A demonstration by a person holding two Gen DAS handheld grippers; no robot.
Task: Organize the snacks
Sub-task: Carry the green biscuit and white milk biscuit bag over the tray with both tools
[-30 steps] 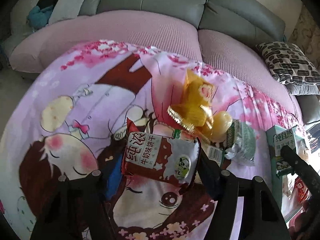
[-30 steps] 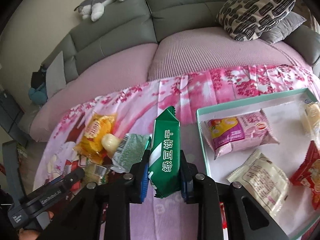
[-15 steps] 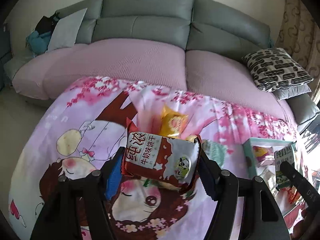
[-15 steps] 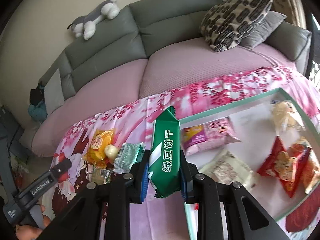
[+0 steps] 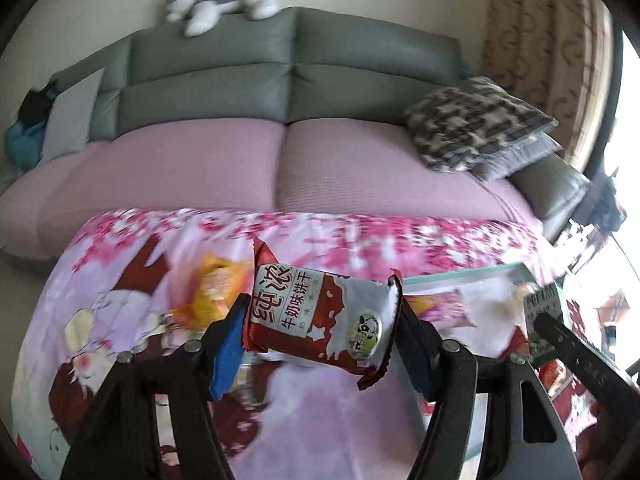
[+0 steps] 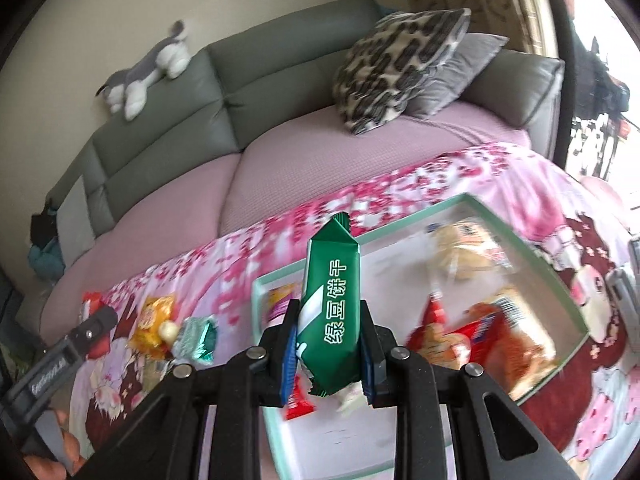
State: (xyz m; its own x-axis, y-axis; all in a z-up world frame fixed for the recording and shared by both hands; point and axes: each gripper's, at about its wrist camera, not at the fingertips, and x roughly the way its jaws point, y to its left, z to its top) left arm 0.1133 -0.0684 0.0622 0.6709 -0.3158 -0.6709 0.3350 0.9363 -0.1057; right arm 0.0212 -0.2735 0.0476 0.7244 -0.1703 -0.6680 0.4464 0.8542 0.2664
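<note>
The left gripper [image 5: 320, 332] clamps a red-and-white biscuit pack [image 5: 320, 320] by its two short ends, the pack lying crosswise between the blue pads, jaws set wide to span it. The pack hangs clear above the pink cartoon cloth [image 5: 120, 320]. Behind it on the cloth lies a blurred orange packet [image 5: 212, 288], and to the right the mint rim of the tray [image 5: 460, 276] shows.

The right gripper [image 6: 330, 356] is closed tight on a green biscuit pack [image 6: 332, 308], which stands upright between the pads with its crimped top pointing away from the camera. It hangs over the near left corner of the tray [image 6: 524, 240], apart from the snacks inside: red packets [image 6: 480, 336], a pale one [image 6: 464, 252] towards the far side, and a pink-and-yellow one partly hidden behind the green pack. Left of the tray on the cloth [image 6: 440, 172] lie an orange packet [image 6: 154, 320], a cream ball [image 6: 168, 330] and a teal wrapper [image 6: 198, 338], close together. The other gripper's finger shows at the left edge, with a hand [image 6: 52, 460] below it.

Beyond the cloth are a grey sofa [image 6: 256, 80] with pink seat covers, a patterned cushion [image 6: 396, 64] and a plush toy [image 6: 148, 72] on the backrest.
</note>
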